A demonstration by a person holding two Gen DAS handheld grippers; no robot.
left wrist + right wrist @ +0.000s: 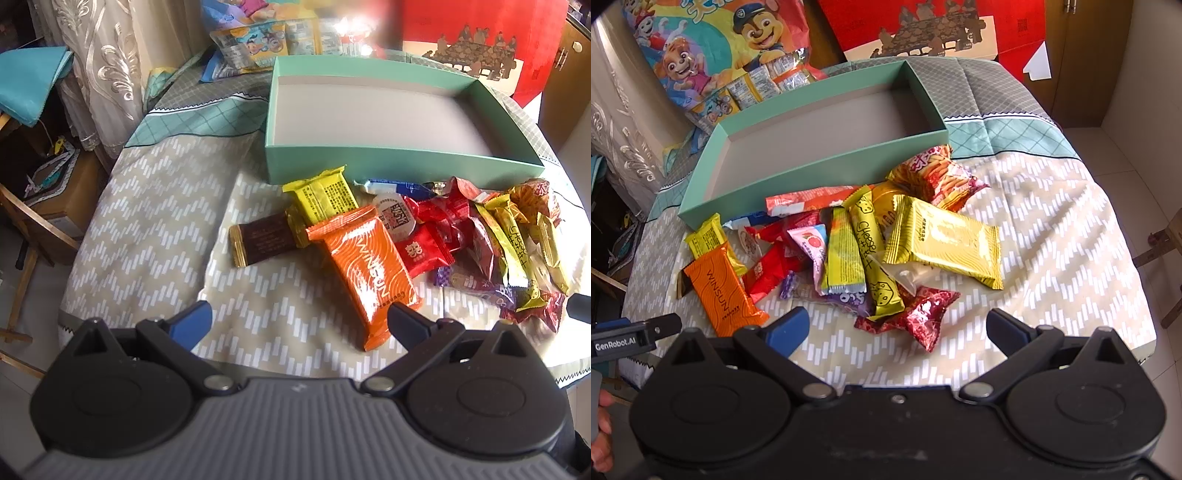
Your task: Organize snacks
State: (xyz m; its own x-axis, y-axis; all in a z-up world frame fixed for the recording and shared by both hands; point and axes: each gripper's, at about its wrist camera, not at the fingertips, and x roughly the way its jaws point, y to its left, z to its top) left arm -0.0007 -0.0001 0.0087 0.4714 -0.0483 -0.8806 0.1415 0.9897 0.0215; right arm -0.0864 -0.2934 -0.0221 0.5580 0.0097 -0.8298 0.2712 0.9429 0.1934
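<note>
A heap of wrapped snacks lies on a cloth-covered table in front of an empty mint-green box (pixel 402 157) (pixel 798 173). An orange packet (pixel 364 266) (pixel 722 291) sits at the heap's near left, over a dark brown bar (pixel 260 240) and beside a small yellow packet (pixel 325 194) (pixel 705 236). A large yellow packet (pixel 942 242), a cheese stick (pixel 873 258) and a red foil pouch (pixel 923 314) lie further right. My left gripper (pixel 299 321) hovers open just short of the orange packet. My right gripper (pixel 897 326) hovers open near the red pouch. Neither holds anything.
A cartoon-printed snack bag (pixel 720 51) (pixel 258 40) and a red gift box (pixel 934 26) (pixel 476 40) stand behind the green box. A curtain (pixel 99 70) and wooden furniture (pixel 33 218) are left of the table. A tiled floor (pixel 1137 155) lies to the right.
</note>
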